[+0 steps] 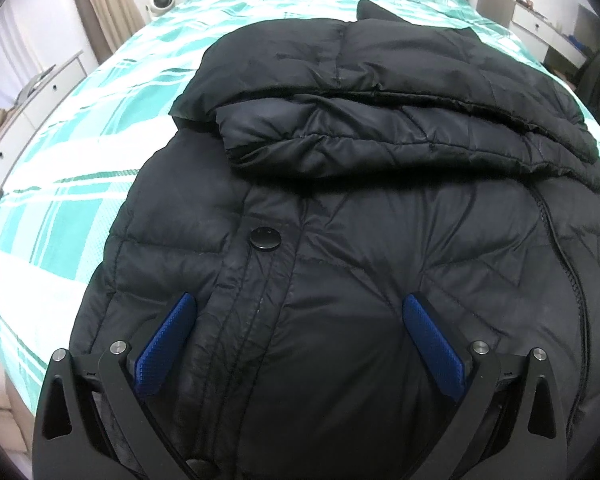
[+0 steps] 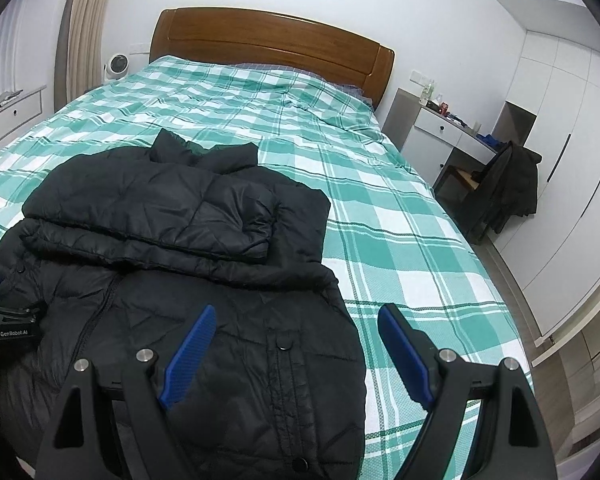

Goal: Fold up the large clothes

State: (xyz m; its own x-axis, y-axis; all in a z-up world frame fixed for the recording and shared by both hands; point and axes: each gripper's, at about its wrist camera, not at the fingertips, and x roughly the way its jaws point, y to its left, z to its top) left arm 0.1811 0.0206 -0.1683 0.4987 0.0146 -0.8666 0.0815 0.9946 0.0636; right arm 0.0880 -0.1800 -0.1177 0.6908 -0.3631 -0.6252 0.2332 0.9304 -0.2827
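Left wrist view: the black jacket (image 1: 340, 240) lies on the plaid bed (image 1: 80, 184), sleeves already folded across its chest, and the left gripper (image 1: 300, 308) hangs over the lower hem with jaws wide and nothing between them. The right gripper (image 2: 296, 320), equally wide and empty, hovers at the jacket's right edge. Next, probably, each must pinch the hem and carry it toward the collar.

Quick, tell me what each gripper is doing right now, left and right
Left gripper: open, holding nothing, jaws spread over the black quilted puffer jacket.
Right gripper: open, holding nothing, above the jacket's edge and the green-and-white checked bedspread.
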